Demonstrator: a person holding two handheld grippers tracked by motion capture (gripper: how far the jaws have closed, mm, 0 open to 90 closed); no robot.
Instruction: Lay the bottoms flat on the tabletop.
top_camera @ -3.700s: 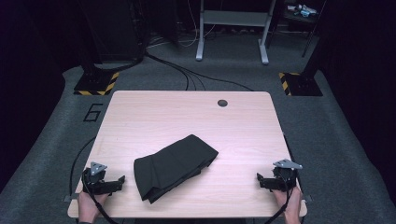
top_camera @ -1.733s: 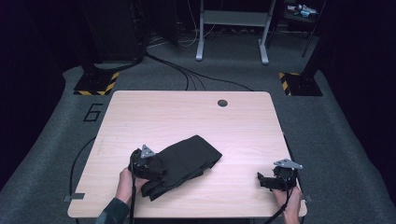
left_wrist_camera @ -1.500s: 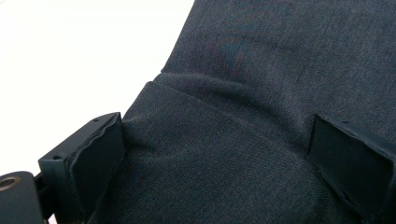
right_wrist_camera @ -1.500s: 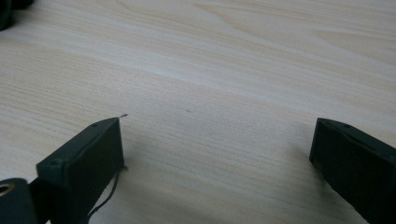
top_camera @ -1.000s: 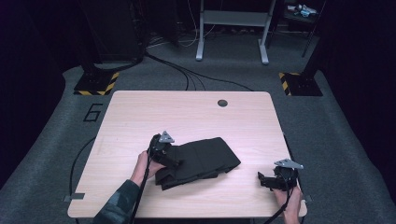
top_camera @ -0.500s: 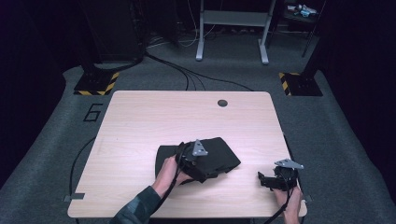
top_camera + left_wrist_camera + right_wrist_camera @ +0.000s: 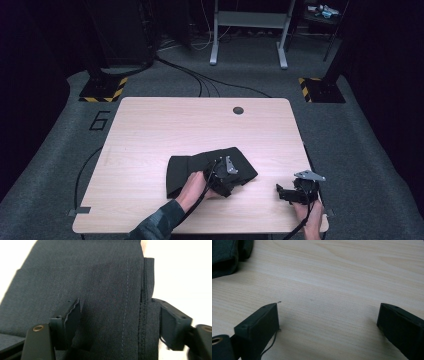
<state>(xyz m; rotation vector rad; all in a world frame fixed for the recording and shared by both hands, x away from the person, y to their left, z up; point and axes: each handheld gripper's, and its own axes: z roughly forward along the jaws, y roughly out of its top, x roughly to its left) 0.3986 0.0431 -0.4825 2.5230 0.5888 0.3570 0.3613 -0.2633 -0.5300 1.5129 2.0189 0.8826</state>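
Note:
A dark folded garment (image 7: 195,167) lies on the wooden table (image 7: 175,125), front of centre. My left gripper (image 7: 226,176) sits on the garment's right part, held by a hand in a dark sleeve. In the left gripper view its jaws stand wide apart, and the open left gripper (image 7: 117,325) is low over the cloth (image 7: 100,277), with a stitched seam near the right jaw. My right gripper (image 7: 286,193) rests near the table's front right corner. It is open (image 7: 328,325) over bare wood, and a corner of the garment (image 7: 224,255) shows at upper left.
A round cable hole (image 7: 238,110) is near the table's far edge. Bare wood lies left of and behind the garment. Cables run over the grey floor (image 7: 200,82), and striped stand bases (image 7: 102,92) sit beyond the table.
My left gripper left the front left corner, reached the garment and travelled right across it. The garment shifted right and turned flatter. The right gripper stayed put.

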